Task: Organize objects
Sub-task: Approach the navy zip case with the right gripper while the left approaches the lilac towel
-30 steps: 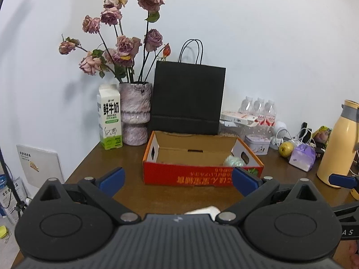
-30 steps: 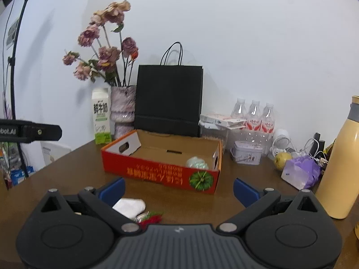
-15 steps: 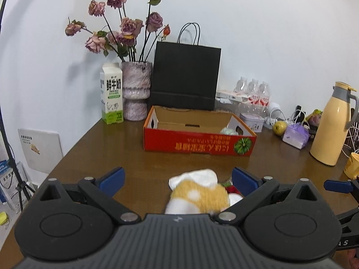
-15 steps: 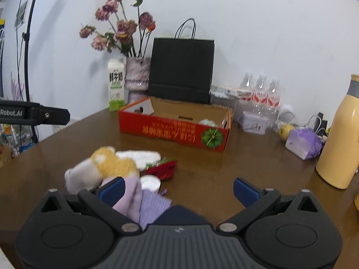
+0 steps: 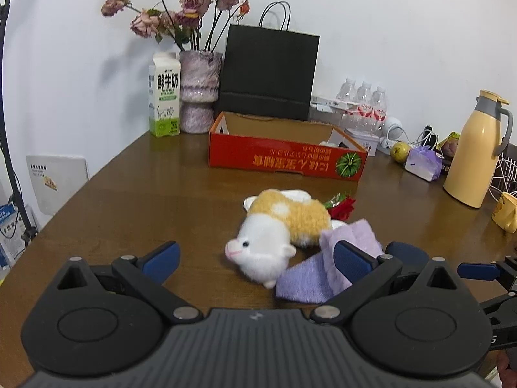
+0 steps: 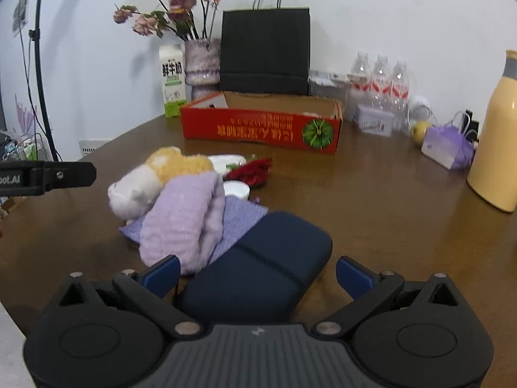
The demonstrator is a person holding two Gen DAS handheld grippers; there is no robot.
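Left hand-held gripper (image 5: 255, 255): matte black body, ribbed grey centre plate with a small pale logo, two round black housings with recessed discs, triangular cut-outs above them. Silver screw heads at the linkage pivots. Blue pads on the fingers (image 5: 160, 257).

Right hand-held gripper (image 6: 257, 273): same build, black linkages, silver screws, blue pads on the fingers (image 6: 353, 276). In the right wrist view, at 9 o'clock, a black bar carries white lettering ending "oot.AI".

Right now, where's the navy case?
In the right wrist view the navy case lies on the table between the open right claw's fingers, just right of the purple sock.
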